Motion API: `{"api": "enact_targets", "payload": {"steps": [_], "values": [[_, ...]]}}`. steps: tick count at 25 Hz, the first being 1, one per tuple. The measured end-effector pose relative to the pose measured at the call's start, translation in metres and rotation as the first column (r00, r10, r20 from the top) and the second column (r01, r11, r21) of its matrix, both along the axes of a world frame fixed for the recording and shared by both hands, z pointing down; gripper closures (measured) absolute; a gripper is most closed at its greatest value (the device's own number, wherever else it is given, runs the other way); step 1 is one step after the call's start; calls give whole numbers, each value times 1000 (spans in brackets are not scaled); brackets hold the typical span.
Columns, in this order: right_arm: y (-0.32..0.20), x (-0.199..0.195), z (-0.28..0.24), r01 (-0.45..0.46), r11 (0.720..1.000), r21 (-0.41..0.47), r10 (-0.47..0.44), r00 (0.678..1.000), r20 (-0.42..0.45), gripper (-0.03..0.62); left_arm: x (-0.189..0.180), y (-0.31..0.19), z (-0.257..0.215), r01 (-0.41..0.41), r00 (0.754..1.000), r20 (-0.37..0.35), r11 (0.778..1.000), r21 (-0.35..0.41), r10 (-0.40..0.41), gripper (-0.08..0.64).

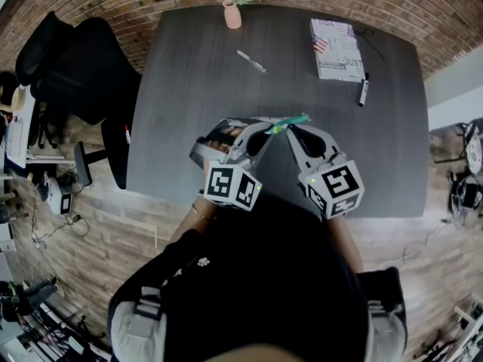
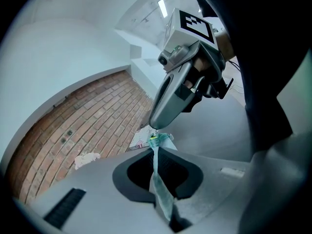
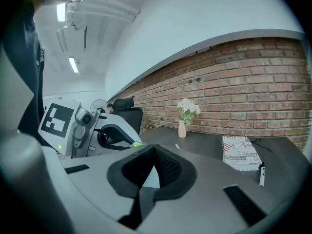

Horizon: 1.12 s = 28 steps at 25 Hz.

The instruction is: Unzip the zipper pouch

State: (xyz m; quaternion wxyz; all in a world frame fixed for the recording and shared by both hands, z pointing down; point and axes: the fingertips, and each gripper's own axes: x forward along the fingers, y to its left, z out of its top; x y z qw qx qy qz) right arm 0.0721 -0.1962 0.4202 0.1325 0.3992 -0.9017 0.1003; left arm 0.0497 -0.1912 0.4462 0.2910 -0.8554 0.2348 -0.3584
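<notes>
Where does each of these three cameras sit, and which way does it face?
Head view: on the person's head, looking steeply down at the table; dark torso, forearms, left claw and right claw show.
Left gripper view: rides the left claw, looking along its jaws, shut on the zipper pouch, toward the right claw.
Right gripper view: rides the right claw, facing vase, book and the left claw.
Shared: each gripper view shows the other claw.

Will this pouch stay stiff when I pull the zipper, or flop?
Likely floppy: between the left tongs the pouch shows as a thin, wavy sheet. Probably light: it hangs between left and right tongs by edge pinches alone.
</notes>
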Motion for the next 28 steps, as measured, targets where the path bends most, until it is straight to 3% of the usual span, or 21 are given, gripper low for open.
{"api": "enact_targets", "payload": {"steps": [28], "values": [[-7, 19, 5, -51, 999, 7, 51, 998, -34, 592, -3, 4, -6, 7, 999, -40, 1000, -20, -7, 554]]}}
